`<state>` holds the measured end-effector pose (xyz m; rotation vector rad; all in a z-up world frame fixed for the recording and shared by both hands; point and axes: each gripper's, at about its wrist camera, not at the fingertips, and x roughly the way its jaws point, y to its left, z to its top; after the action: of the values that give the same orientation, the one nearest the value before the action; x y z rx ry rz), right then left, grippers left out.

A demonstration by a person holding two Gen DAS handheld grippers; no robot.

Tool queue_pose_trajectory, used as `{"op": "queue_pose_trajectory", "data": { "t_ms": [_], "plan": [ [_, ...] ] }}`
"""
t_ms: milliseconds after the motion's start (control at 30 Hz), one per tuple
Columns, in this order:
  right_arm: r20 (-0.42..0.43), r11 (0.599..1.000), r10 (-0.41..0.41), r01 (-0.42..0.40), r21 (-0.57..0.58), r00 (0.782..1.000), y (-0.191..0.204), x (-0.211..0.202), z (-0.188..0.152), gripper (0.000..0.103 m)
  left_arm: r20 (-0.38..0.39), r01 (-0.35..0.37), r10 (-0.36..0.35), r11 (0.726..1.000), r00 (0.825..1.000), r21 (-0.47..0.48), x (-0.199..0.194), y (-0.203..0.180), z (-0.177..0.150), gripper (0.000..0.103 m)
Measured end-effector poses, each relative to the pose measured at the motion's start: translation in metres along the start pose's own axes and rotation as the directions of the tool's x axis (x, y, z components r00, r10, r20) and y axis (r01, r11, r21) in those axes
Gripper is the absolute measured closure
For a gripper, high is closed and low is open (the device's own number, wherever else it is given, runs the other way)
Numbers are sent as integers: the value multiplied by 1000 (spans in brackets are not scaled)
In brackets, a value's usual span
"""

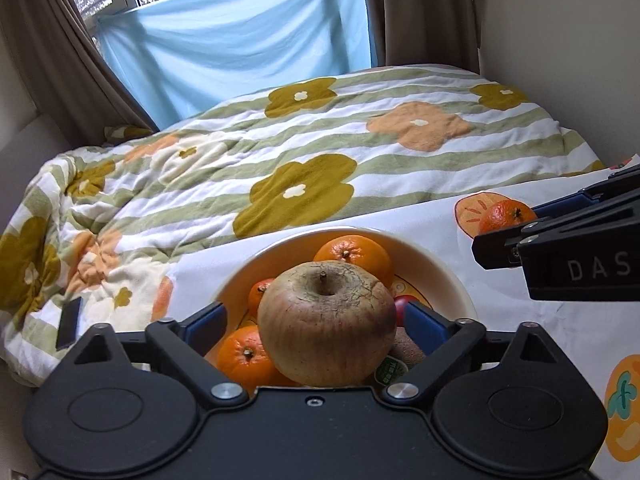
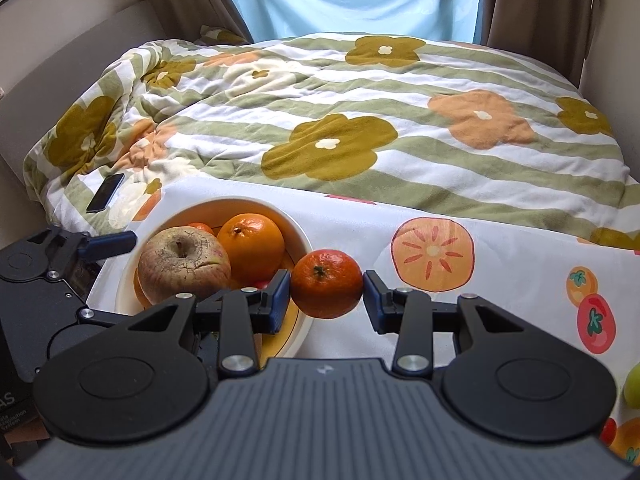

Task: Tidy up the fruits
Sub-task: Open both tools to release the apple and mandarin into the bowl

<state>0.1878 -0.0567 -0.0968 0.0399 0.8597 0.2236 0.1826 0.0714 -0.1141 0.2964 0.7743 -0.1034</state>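
A large russet apple (image 1: 326, 322) rests on top of the fruit in a cream bowl (image 1: 440, 268). My left gripper (image 1: 320, 320) stands open around it, its blue pads (image 1: 214, 322) a little off the apple's sides. Under and behind the apple lie oranges (image 1: 354, 256), a kiwi (image 1: 408, 350) and something red. My right gripper (image 2: 325, 292) is shut on a small tangerine (image 2: 326, 284), held just right of the bowl (image 2: 306, 240) rim. In the left wrist view that tangerine (image 1: 502, 216) shows at the right, between the right gripper's fingers (image 1: 560, 236).
The bowl stands on a white cloth (image 2: 500, 288) printed with fruit, at the edge of a flowered quilt (image 2: 360, 120). A dark phone (image 2: 106, 192) lies on the quilt to the left. A green fruit (image 2: 634, 384) peeks in at the far right.
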Motion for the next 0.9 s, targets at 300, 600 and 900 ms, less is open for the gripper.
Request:
{"op": "queue_pose_trajectory", "data": {
  "t_ms": [300,600,900],
  "plan": [
    [-31,996,48,-51,-68,998,11,11,-7,48,-18,-12,10,997,1000,-80,-24,10,-24,4],
    [-50,988,85,-91,-123,995,25,25,-14,49,-53,-39,32,989,998,-142,-32,13,-42,4],
    [-55,983,98,-105,-149,994,29,30,-17,41,-58,-53,44,986,997,-161,-35,11,-49,4]
  ]
}}
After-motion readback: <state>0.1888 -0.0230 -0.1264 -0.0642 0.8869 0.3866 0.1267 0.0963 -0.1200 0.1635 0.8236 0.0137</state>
